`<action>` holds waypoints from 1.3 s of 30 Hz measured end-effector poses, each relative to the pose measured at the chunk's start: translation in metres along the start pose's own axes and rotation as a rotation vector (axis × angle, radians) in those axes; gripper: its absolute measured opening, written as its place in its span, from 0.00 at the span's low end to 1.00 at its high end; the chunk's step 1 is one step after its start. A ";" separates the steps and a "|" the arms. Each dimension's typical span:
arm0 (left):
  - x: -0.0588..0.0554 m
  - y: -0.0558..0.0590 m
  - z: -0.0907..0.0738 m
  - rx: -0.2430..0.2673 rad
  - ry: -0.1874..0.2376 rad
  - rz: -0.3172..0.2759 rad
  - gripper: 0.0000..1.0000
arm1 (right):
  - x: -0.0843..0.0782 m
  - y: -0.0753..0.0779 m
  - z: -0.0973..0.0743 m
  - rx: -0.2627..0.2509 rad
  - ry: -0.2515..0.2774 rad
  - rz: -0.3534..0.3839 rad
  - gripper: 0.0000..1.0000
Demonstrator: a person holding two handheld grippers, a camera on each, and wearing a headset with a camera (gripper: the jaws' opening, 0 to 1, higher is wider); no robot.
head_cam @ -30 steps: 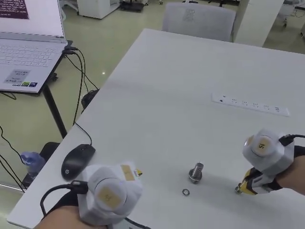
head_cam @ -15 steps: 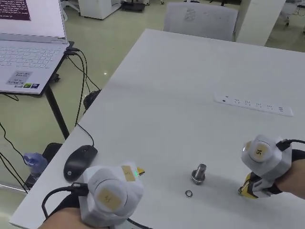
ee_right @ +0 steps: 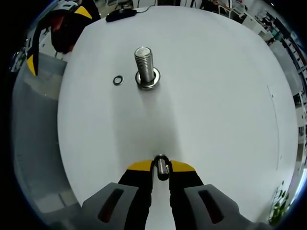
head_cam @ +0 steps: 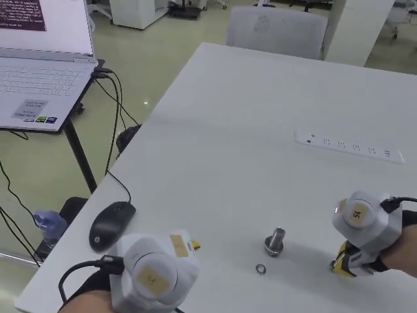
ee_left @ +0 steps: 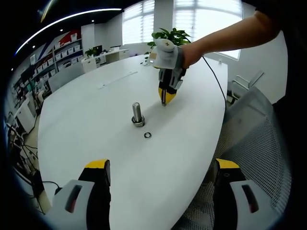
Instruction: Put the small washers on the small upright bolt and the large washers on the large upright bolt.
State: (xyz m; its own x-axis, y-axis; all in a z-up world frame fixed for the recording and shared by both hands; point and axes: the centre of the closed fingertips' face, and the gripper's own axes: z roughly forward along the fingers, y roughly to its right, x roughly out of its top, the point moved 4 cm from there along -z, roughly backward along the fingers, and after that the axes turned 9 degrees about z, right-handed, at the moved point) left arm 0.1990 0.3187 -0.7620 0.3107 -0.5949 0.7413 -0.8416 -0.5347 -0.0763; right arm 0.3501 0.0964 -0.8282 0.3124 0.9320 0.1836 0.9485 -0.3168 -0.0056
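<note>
White table (head_cam: pixel 260 130) bears large bolt (head_cam: pixel 275 240); right fingers (ee_right: pixel 139 178) clamp small bolt (ee_right: pixel 162 171), left fingers (ee_left: pixel 98 173) apart.

Left claw (ee_left: pixel 161 165): jaws set wide apart, pointing forward, held low. Right claw (ee_right: pixel 161 166): jaws pinched on a small bolt (ee_right: pixel 162 173), yellow tips aimed downward. Right forearm (ee_left: pixel 225 33): bare, stretched out behind its claw.

White table (head_cam: pixel 260 117) with power strip (head_cam: pixel 348 147) and mouse (head_cam: pixel 112 225) (cabled); laptop (head_cam: pixel 39 78) on side stand, grey chair (head_cam: pixel 277 29), glossy floor (head_cam: pixel 150 62), bright windows (ee_left: pixel 206 19).
</note>
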 end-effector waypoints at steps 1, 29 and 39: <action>0.000 0.000 0.000 0.000 0.000 0.001 0.89 | 0.000 0.000 0.000 -0.001 -0.001 -0.002 0.13; -0.004 0.002 -0.006 -0.005 -0.005 -0.003 0.86 | 0.008 0.001 -0.006 -0.005 0.029 -0.010 0.24; -0.001 0.000 -0.008 0.004 0.010 0.001 0.87 | 0.018 -0.002 -0.018 -0.007 0.059 -0.031 0.26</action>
State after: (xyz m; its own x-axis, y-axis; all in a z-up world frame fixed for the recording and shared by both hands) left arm 0.1952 0.3236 -0.7573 0.3057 -0.5895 0.7477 -0.8400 -0.5367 -0.0797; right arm 0.3527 0.1111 -0.8068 0.2788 0.9296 0.2409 0.9572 -0.2892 0.0081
